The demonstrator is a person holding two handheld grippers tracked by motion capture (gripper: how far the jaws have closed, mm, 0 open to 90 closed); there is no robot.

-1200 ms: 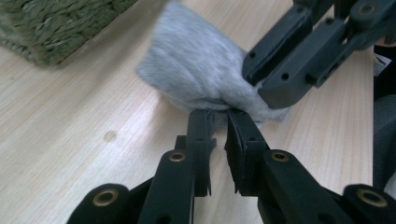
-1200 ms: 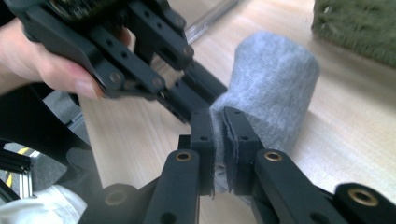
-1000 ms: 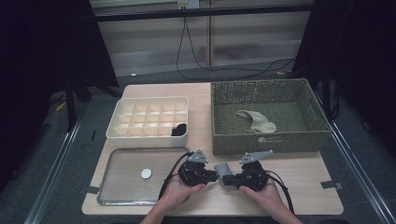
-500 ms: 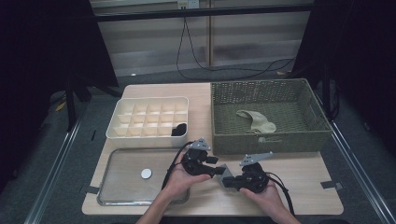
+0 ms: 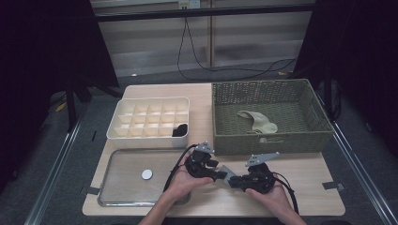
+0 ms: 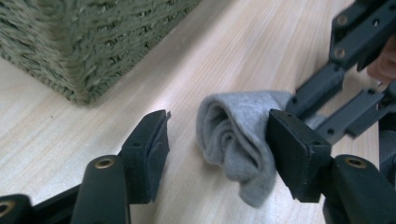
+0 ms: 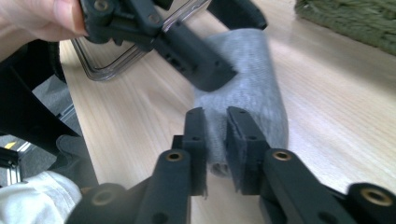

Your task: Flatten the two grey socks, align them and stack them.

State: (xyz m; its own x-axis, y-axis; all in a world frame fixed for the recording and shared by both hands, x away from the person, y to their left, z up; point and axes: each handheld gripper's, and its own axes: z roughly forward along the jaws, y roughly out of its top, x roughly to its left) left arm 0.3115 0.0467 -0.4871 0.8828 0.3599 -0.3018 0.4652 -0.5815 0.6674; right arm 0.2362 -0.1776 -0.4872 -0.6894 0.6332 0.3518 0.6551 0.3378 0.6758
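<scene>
A grey sock (image 5: 226,172) lies on the wooden table (image 5: 300,168) between my two grippers, near the front edge. My left gripper (image 5: 217,174) has just been opening. In the left gripper view its jaws (image 6: 219,126) stand wide, with the sock (image 6: 233,135) against the right-hand one and clear of the other. My right gripper (image 5: 236,180) faces it from the right. Its narrow jaws (image 7: 215,114) have just been opening slightly, and sock fabric (image 7: 252,79) fills the gap between the pads.
A green wicker basket (image 5: 267,140) holding a beige sock (image 5: 258,121) stands just behind the grippers. A white compartment box (image 5: 150,119) with a dark item (image 5: 179,130) sits back left. At the front left lies a clear tray (image 5: 122,187) with a white disc (image 5: 147,174).
The left gripper's jaws have spread apart off the sock, and that hand has shifted slightly. The right hand has stayed in place on the sock.
</scene>
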